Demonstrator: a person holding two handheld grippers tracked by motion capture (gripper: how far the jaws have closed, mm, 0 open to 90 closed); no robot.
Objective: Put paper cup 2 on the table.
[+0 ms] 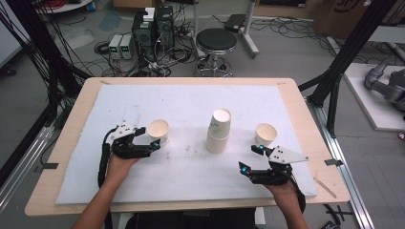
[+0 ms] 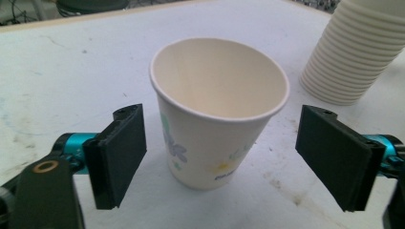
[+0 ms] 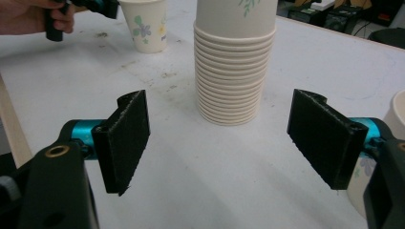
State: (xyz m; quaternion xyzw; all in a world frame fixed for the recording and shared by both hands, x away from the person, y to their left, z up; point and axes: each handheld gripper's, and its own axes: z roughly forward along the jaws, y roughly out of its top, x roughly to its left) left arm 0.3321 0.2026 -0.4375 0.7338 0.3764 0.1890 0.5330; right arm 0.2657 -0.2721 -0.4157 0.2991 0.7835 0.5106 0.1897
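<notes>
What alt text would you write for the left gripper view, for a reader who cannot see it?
An upright paper cup with a flower print stands on a white table between the open black jaws of the left gripper, which do not touch it. A stack of cups stands behind, at the upper right.

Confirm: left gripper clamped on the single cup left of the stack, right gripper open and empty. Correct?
Not quite. The left gripper is open, not clamped: in the left gripper view its pads stand clear of the cup on both sides. The right gripper is open and empty, as you said.
</notes>
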